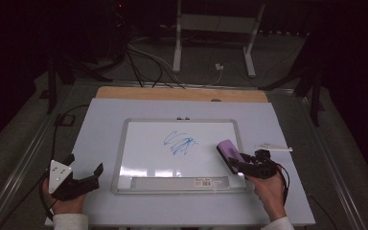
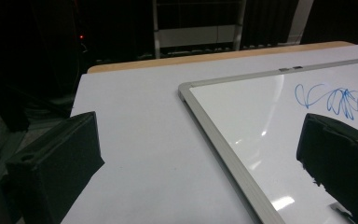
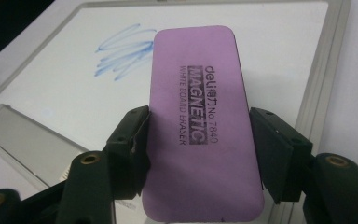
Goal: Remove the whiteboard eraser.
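Note:
A purple whiteboard eraser [image 1: 228,150] [image 3: 200,116] sits between the jaws of my right gripper [image 1: 236,163] [image 3: 198,154], over the right edge of the whiteboard [image 1: 124,143] [image 3: 51,93]. Both pads press on its long sides, and its printed face points up at the camera. A blue scribble [image 1: 179,142] [image 3: 121,51] [image 2: 335,100] marks the middle of the board. My left gripper [image 1: 85,164] [image 2: 198,163] rests open on the table, just left of the board's frame [image 2: 223,144], with nothing between its jaws.
A white marker [image 1: 273,147] lies on the table to the right of the board. The board's pen tray [image 1: 172,182] runs along its near edge. The white table top [image 1: 100,120] ends in a wooden strip [image 1: 182,93] at the back, with stands and cables on the floor beyond.

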